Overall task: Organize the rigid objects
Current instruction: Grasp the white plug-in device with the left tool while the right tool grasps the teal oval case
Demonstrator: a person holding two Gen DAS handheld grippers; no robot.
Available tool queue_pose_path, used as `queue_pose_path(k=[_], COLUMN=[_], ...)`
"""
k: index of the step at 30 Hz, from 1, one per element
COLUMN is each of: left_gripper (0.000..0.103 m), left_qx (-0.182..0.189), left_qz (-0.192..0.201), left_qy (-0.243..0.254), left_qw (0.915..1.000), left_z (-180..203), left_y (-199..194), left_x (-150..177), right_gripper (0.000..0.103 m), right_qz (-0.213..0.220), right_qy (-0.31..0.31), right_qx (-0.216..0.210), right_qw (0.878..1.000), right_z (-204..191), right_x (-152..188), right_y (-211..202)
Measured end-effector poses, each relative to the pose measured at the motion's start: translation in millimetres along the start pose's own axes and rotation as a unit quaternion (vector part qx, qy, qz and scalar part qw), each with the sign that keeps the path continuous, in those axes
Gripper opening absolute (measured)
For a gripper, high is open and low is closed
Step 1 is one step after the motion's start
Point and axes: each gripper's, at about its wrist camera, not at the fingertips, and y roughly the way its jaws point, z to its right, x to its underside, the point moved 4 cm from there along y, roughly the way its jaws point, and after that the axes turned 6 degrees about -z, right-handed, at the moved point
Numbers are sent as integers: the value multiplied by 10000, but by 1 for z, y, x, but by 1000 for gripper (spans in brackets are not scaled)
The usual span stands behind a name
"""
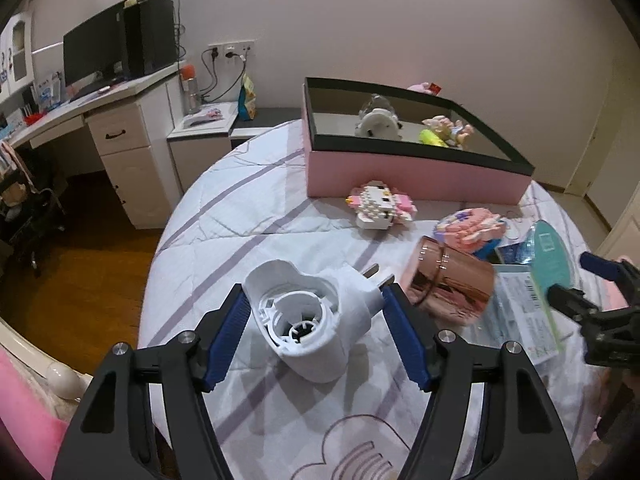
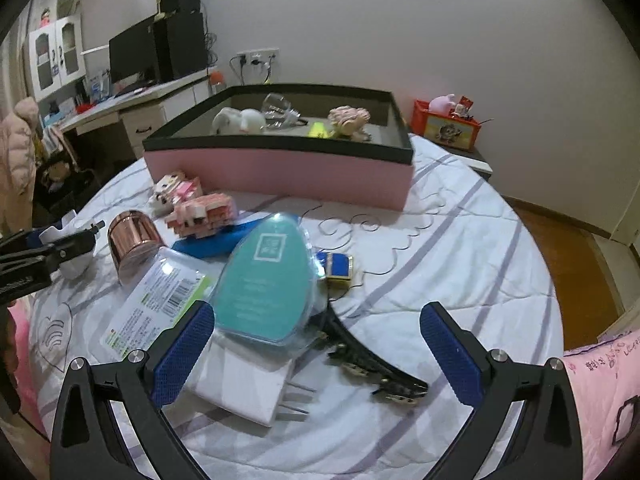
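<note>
- The left gripper [image 1: 314, 322] sat at the left of the bed, its blue ribbed pads closed against both sides of a white plastic plug-in device with a heart-shaped top and two metal prongs [image 1: 308, 316]; the device looked lifted just clear of the white quilt with lilac stripes [image 1: 248, 208].
- Just right of it a shiny rose-gold metal cylinder cup [image 1: 448, 284] lay on its side on the quilt, near the right pad but apart from it.
- Behind the cup stood a white-and-pink block-built cat figure [image 1: 380, 204] and a pink block-built figure [image 1: 472, 230], both outside the box.
- Further back a shallow pink cardboard box with a black rim [image 1: 416, 172] rested on the quilt, with a white toy, a clear piece and a small figurine inside.
- Right of the cup lay a teal teardrop-shaped blister pack [image 2: 264, 280] over a clear printed packet [image 2: 160, 304]; a white wall charger [image 2: 248, 392], a small blue box [image 2: 338, 266] and a black hair clip [image 2: 372, 360] lay close by.
- The right gripper [image 2: 318, 354] hovered over this cluster, jaws spread wide with nothing clamped.
</note>
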Motion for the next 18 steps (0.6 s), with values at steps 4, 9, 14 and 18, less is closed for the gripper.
queue_pose_path(k=[4,9,14,18], left_gripper=[69,70,73,77], left_qx=[24,37,-11,-36], left_qz=[-159,-270,-279,-259], left_qy=[-3,-8,23,-2], left_qw=[9999,9996,9996,9997], left_z=[2,5,7,3], left_y=[8,17,20,20], left_x=[4,11,11,9], right_gripper=[103,103,94,68], right_qz=[-79,-94,-220,-232], right_qy=[-172,-264,-76,-3], right_qx=[154,509,243,-143], right_qw=[9997,9983,9994,9996], right_z=[-6,-7,0,1], right_x=[-4,-14,-21,-20], right_y=[6,15,25,28])
